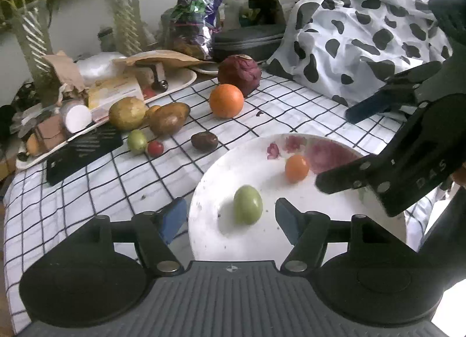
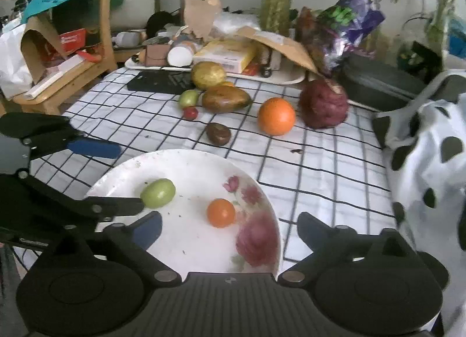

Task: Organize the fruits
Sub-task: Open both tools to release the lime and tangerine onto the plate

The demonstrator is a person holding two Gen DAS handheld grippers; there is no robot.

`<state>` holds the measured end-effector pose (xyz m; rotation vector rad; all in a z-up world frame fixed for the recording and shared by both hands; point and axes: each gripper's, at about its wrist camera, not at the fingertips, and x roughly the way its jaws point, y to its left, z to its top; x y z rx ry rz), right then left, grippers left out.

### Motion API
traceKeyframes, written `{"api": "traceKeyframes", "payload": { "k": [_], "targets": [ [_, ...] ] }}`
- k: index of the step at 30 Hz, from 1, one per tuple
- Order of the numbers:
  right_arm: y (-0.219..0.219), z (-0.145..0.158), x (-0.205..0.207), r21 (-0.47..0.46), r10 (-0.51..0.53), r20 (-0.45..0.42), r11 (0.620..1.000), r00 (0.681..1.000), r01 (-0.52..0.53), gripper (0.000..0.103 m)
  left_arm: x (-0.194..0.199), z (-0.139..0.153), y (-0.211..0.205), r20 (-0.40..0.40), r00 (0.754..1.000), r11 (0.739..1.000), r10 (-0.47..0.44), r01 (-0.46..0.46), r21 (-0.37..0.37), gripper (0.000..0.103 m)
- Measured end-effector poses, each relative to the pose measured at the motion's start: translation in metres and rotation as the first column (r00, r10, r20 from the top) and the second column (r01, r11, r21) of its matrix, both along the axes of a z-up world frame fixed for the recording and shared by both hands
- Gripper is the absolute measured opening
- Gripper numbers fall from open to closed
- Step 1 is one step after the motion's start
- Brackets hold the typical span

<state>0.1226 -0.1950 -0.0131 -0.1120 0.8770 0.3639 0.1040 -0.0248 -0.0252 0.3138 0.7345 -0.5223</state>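
In the left wrist view, at the left of the frame a cluttered tray (image 1: 174, 86) lies on the checked tablecloth (image 1: 87, 191), and just in front of it sit a yellow-green fruit (image 1: 128, 113), a brownish mango (image 1: 169, 118), a small green fruit (image 1: 137, 141) and a small red fruit (image 1: 155, 148). Toward the middle lie a dark brown fruit (image 1: 204, 141), a large orange (image 1: 226, 100) and, behind it, a red cabbage (image 1: 239, 74). At the bottom centre the left tool (image 1: 230, 216) has its fingers spread apart with nothing between them, the green fruit (image 1: 248, 204) lying on the white floral plate (image 1: 209, 185) in the gap ahead. Right of it on the plate rests a small orange fruit (image 1: 296, 168). At the right of the frame the other tool reaches in over the plate, with a spotted cloth (image 1: 364, 31) behind. In the right wrist view, the right tool (image 2: 230, 228) at the bottom is likewise spread apart and empty, above the plate's near edge, the small orange fruit just ahead of it.
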Motion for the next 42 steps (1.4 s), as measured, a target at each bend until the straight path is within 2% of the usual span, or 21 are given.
{"api": "traceKeyframes", "payload": {
  "k": [2,10,22,30,35,42],
  "targets": [
    [-0.001,0.001,-0.007,-0.025,-0.02,0.004,0.999,1.0,0.02,0.103,-0.007,0.001,0.001,0.004,1.0,1.0,0.007,-0.007,0.002,0.07],
    [-0.003,-0.007,-0.033,-0.101,-0.072,-0.034,0.993,0.997,0.068,0.103,-0.03,0.002,0.008,-0.013,0.999,1.0,0.029,-0.029,0.003,0.07],
    [-0.003,-0.011,-0.046,-0.131,-0.101,-0.04,0.987,0.994,0.095,0.103,-0.041,0.004,0.014,-0.025,0.998,0.999,0.054,-0.054,0.007,0.07],
    [-0.007,-0.007,-0.038,-0.108,-0.128,-0.017,0.986,0.992,0.126,0.103,-0.036,0.008,0.011,-0.028,0.997,0.997,0.07,-0.07,-0.013,0.07],
    [-0.013,-0.005,-0.028,-0.087,-0.16,-0.002,0.983,0.987,0.159,0.103,-0.031,0.018,0.01,-0.047,0.993,0.993,0.111,-0.113,-0.044,0.07],
    [-0.026,-0.003,-0.014,-0.076,-0.255,0.012,0.964,0.967,0.256,0.103,-0.024,0.034,0.009,-0.03,0.987,0.986,0.16,-0.161,-0.049,0.07]
  ]
}}
